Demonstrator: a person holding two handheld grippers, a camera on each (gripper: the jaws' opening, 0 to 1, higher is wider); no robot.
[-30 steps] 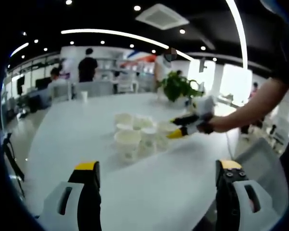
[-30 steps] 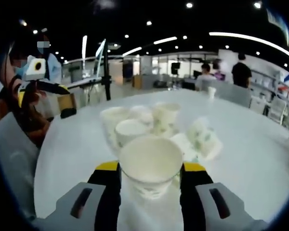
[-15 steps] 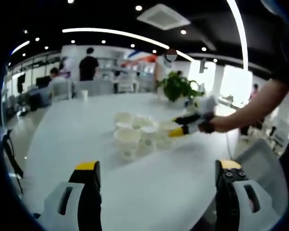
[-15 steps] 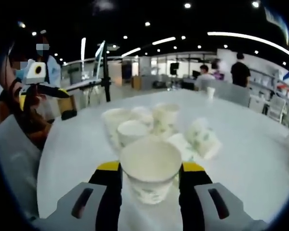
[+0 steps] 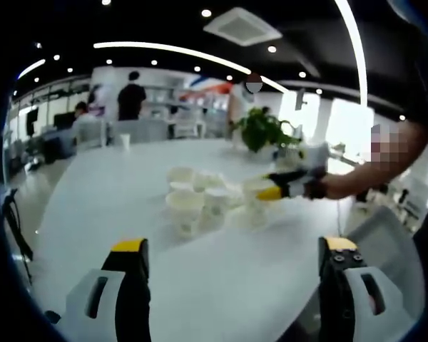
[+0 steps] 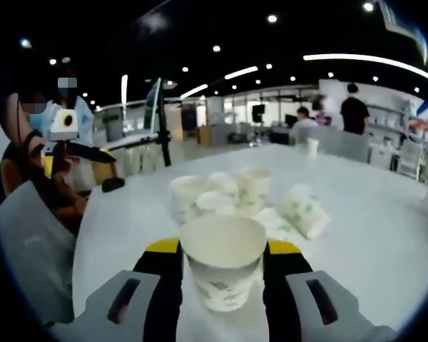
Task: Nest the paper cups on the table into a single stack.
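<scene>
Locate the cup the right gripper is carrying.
In the right gripper view the paper cup sits upright between the right gripper jaws, nearer the camera than the cup cluster on the white table.

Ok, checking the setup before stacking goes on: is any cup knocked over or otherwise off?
Yes: one paper cup lies tipped on its side on the table, right of the upright cups. The right gripper holds another cup upright.

Right tool [image 5: 271,192], gripping one paper cup [image 6: 223,267]: lifted clear of the cup cluster [image 6: 235,196] over the past second, drawn back, now apart from it above the counter [image 5: 200,278].
</scene>
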